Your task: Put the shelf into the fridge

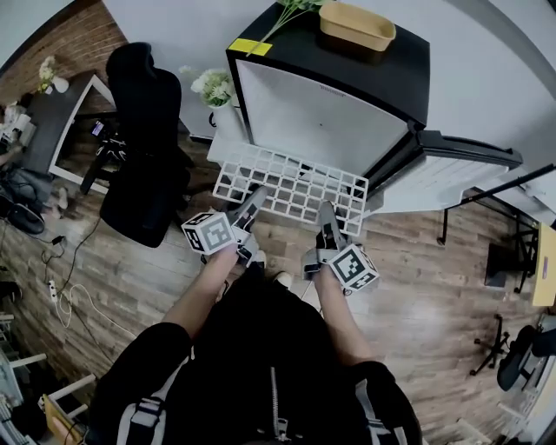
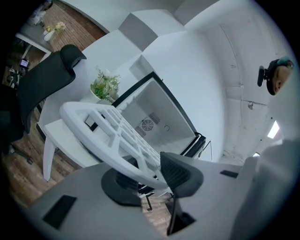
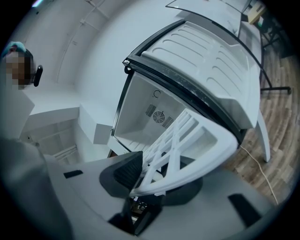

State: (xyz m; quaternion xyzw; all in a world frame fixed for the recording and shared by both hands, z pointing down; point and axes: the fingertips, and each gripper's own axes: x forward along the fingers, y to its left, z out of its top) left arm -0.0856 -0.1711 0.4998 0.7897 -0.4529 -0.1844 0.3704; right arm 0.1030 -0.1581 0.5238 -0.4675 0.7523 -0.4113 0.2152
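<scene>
A white lattice shelf (image 1: 291, 185) is held level in front of the small black fridge (image 1: 395, 65), whose white inside (image 1: 317, 113) faces me. My left gripper (image 1: 249, 209) is shut on the shelf's near edge at the left. My right gripper (image 1: 327, 217) is shut on the same edge further right. In the left gripper view the shelf (image 2: 110, 133) runs from the jaws toward the fridge cavity (image 2: 157, 119). In the right gripper view the shelf (image 3: 187, 150) is clamped between the pads (image 3: 126, 171), with the cavity (image 3: 150, 115) behind it.
The fridge door (image 1: 460, 152) hangs open to the right. A black office chair (image 1: 143, 148) stands at the left. A flower pot (image 1: 217, 91) sits beside the fridge's left side. A tan tray (image 1: 356, 26) rests on the fridge top. A white table (image 2: 56, 136) carries the fridge.
</scene>
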